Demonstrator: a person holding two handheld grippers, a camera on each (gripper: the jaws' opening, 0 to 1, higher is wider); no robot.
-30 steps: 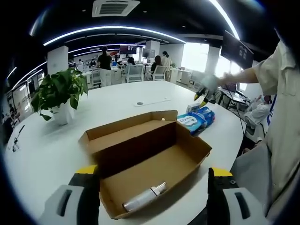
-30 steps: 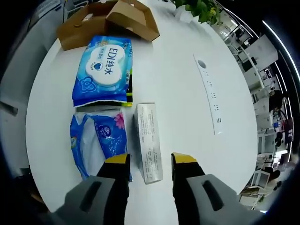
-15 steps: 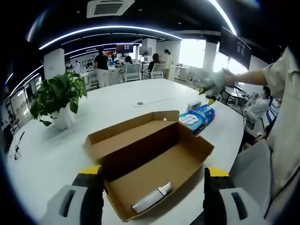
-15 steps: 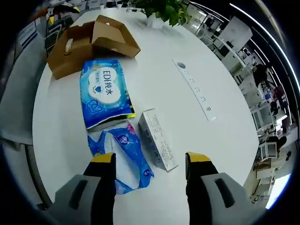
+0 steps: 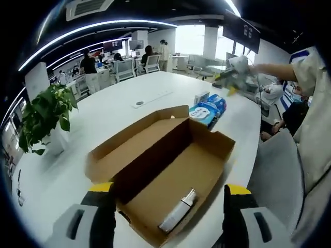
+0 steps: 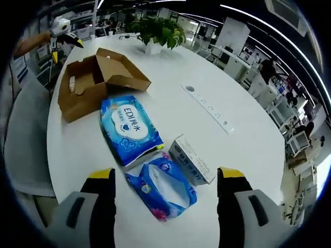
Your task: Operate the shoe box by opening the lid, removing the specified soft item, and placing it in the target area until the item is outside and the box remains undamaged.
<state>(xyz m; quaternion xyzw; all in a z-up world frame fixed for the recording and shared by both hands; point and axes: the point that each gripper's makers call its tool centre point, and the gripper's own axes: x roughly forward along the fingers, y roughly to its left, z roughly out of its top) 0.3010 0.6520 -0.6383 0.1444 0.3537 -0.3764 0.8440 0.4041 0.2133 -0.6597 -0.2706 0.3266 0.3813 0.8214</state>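
White office table (image 6: 243,134) carries the open shoe box (image 5: 170,165) just ahead of the empty, spread left gripper (image 5: 165,227). Tissue pack (image 6: 161,188) lies between the empty, spread right gripper's (image 6: 165,206) jaws, outside; retreat upward, avoiding cardboard.

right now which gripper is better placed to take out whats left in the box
Left. The left gripper hangs open right over the open shoe box, with the tube between its jaws. The right gripper is over the tissue packs.
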